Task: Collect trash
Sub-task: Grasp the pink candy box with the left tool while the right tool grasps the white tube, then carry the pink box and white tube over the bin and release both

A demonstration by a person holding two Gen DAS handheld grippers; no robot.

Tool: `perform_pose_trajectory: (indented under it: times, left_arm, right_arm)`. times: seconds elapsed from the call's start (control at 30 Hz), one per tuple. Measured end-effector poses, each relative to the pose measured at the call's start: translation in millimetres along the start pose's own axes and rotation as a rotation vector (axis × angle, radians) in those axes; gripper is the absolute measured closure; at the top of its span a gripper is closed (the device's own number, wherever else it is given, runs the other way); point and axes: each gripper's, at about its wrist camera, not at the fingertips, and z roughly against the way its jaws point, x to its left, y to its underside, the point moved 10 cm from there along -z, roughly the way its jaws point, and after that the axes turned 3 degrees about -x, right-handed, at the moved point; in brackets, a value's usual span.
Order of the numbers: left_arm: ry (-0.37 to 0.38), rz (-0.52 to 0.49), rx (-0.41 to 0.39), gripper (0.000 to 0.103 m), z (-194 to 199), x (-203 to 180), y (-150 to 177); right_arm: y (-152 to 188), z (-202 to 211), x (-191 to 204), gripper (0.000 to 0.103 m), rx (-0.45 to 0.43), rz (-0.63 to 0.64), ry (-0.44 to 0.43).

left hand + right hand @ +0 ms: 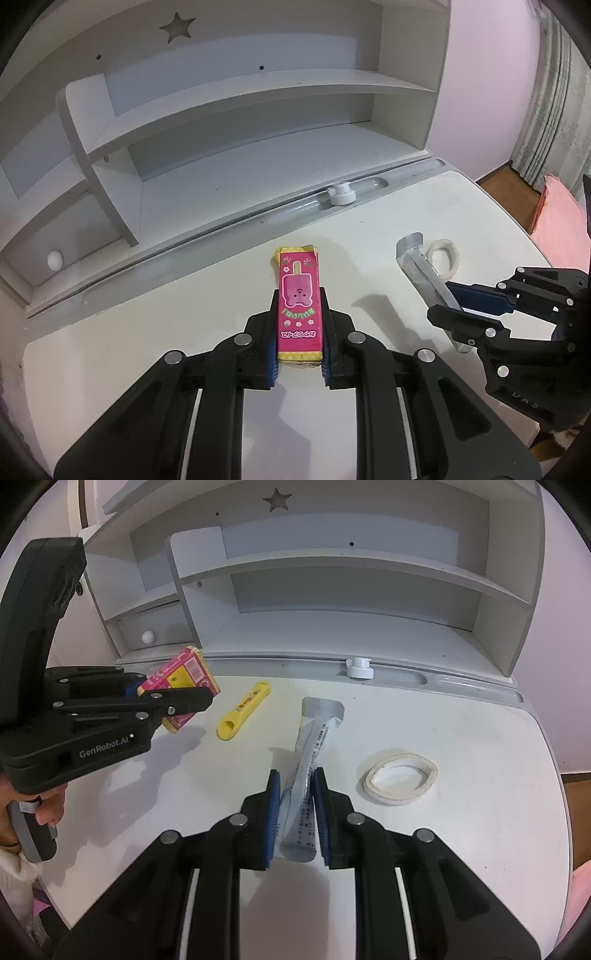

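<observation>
Clamping pink box [300, 306]: left gripper [300, 295] "GenRobot.AI" | right gripper [297, 775] pinching silver sachet [308, 775]

Readable text is sparse. "GenRobot.AI" in white on the side of the left gripper [207, 703] body, seen from the right wrist view. "DAS" embossed faintly on the black body of the right gripper [448, 306], seen from the left wrist view. Pink box [300, 302] has green and white characters printed upside down under a popsicle-bear graphic, not legible to me. Silver sachet [308, 771] carries lines of small dark print, too small to read.
</observation>
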Motion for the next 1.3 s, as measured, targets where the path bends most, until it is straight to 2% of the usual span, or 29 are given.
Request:
perform_pose_trajectory:
  times: [0.23, 0.4, 0.53, 0.67, 0.73, 0.8, 0.9, 0.97, 1.03, 1.1, 1.17, 1.23, 1.3]
  left_arm:
    - [0.010, -0.032, 0.000, 0.087, 11, -27, 0]
    - [0.045, -0.056, -0.005, 0.087, 22, -69, -8]
    - [0.152, -0.166, -0.046, 0.087, 35, -157, -20]
    - [0.353, -0.336, -0.061, 0.087, 48, -298, -13]
    - [0.465, -0.438, -0.036, 0.087, 53, -377, 5]
    - [0.540, -0.545, -0.009, 0.087, 57, -443, 28]
    - [0.654, -0.658, 0.062, 0.087, 59, -525, 69]
    - [0.698, -0.705, 0.137, 0.087, 49, -561, 100]
    - [0.684, -0.737, 0.210, 0.087, 23, -583, 130]
    - [0.579, -0.763, 0.246, 0.087, -25, -590, 160]
    - [0.475, -0.755, 0.361, 0.087, -92, -585, 200]
    - [0.394, -0.703, 0.537, 0.087, -158, -568, 242]
    - [0.311, -0.689, 0.620, 0.087, -200, -555, 262]
  right_arm:
    - [7, 24, -11, 0.084, -0.033, -0.015, -0.002]
    - [17, 77, -61, 0.084, -0.089, -0.029, 0.067]
    - [46, 147, -134, 0.084, -0.133, -0.115, 0.168]
    - [102, 221, -219, 0.084, -0.148, -0.274, 0.273]
    - [141, 254, -261, 0.084, -0.144, -0.373, 0.331]
    - [187, 285, -302, 0.084, -0.129, -0.485, 0.394]
    - [253, 319, -347, 0.084, -0.113, -0.635, 0.442]
    - [299, 327, -369, 0.084, -0.089, -0.731, 0.444]
    - [333, 318, -381, 0.084, -0.056, -0.808, 0.403]
    - [373, 287, -389, 0.084, 0.000, -0.900, 0.322]
    - [405, 243, -394, 0.084, 0.060, -0.980, 0.242]
    - [440, 186, -395, 0.084, 0.149, -1.056, 0.166]
    - [475, 128, -389, 0.084, 0.259, -1.114, 0.107]
